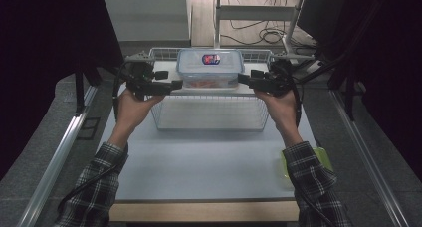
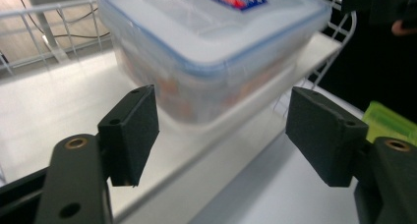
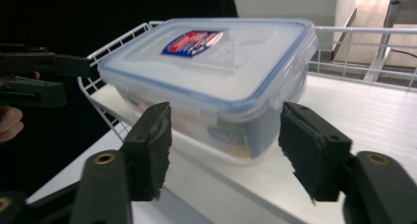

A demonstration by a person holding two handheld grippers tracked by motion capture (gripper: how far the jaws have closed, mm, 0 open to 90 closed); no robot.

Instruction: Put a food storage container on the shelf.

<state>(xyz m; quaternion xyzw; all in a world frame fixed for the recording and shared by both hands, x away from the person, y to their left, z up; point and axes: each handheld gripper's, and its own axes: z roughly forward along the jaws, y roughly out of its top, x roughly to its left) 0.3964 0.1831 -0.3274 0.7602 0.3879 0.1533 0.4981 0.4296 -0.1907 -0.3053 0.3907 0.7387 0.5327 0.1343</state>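
A clear plastic food box (image 1: 210,67) with a blue-sealed lid and a red and blue label stands on the white upper shelf (image 1: 166,67) of a wire rack. My left gripper (image 1: 174,85) is at the box's left end with its jaws open. In the left gripper view the box (image 2: 211,32) lies just ahead of the left gripper (image 2: 221,135), whose pads (image 2: 133,130) do not touch it. My right gripper (image 1: 244,79) is at the box's right end, also open. In the right gripper view the box (image 3: 216,62) sits beyond the right gripper (image 3: 223,145), untouched.
The wire rack (image 1: 209,118) stands at the far middle of the white table, with a low wire rail (image 3: 364,42) around the shelf. A green lidded thing (image 1: 283,165) lies at the table's right front, by the right sleeve. Dark curtains hang on both sides.
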